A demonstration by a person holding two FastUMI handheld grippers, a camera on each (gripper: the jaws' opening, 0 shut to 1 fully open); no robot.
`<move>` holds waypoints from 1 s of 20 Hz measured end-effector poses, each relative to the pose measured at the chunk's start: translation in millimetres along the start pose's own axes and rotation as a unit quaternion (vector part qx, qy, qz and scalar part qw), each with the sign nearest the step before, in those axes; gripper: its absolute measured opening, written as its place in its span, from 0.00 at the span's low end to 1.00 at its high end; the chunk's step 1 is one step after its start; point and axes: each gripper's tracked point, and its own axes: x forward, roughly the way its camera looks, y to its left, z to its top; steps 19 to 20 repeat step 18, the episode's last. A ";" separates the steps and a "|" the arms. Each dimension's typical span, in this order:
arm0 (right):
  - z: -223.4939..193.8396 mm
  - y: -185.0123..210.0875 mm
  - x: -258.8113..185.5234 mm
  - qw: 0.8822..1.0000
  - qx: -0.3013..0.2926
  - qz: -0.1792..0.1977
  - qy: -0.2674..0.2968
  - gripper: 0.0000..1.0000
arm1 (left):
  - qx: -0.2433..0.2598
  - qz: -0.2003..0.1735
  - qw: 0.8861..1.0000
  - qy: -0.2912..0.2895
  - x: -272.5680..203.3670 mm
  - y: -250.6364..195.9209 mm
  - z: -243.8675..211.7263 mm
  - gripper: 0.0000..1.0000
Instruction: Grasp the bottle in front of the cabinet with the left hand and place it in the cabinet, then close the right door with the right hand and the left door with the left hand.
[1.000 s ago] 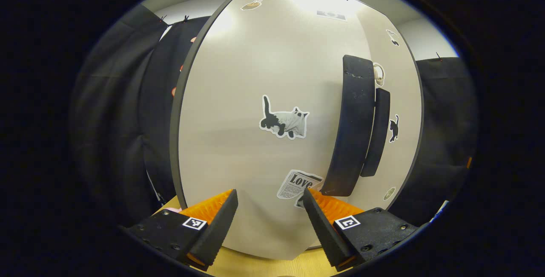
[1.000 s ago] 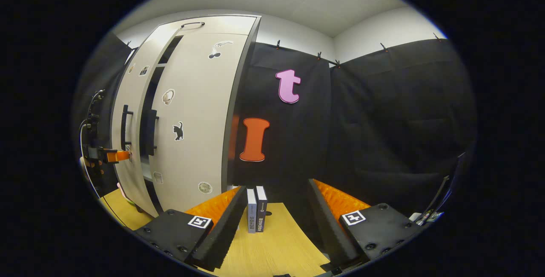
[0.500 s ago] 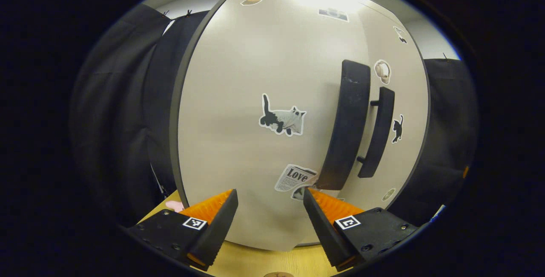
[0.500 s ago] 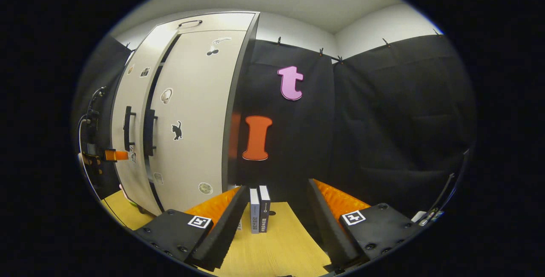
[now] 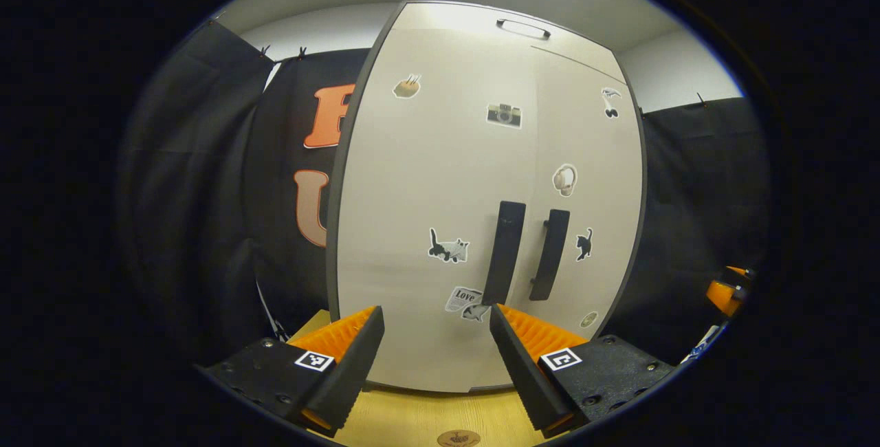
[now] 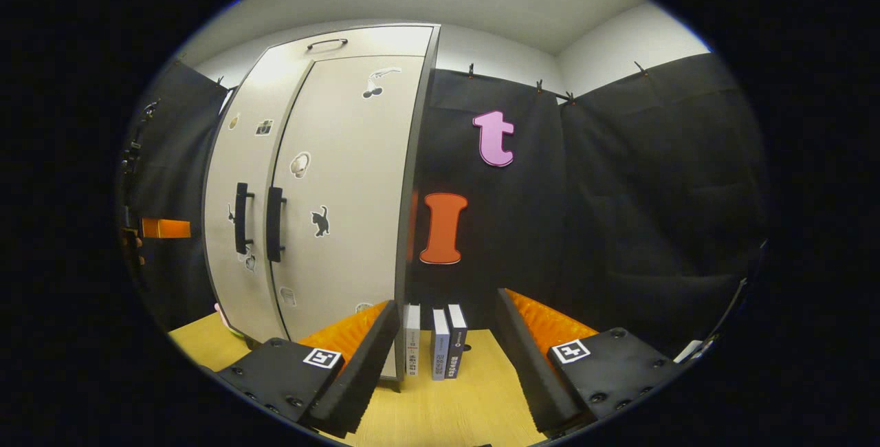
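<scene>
Books (image 6: 440, 347) right of cabinet (image 6: 323, 179)

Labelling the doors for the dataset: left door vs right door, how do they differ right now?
The left door carries a camera sticker and a newspaper sticker; the right door has a small black cat sticker. In the left gripper view the left door faces the camera and the right door looks narrower. Both are beige, shut, and have a black vertical handle at the seam.

Left tongs (image 5: 436, 357) farther from shut left door (image 5: 440, 192).
</scene>
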 end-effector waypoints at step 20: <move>4.8 55.3 -25.0 1.000 0.006 0.025 -0.001 0.95 | 0.005 0.007 0.999 -0.043 -57.3 14.4 31.3 0.94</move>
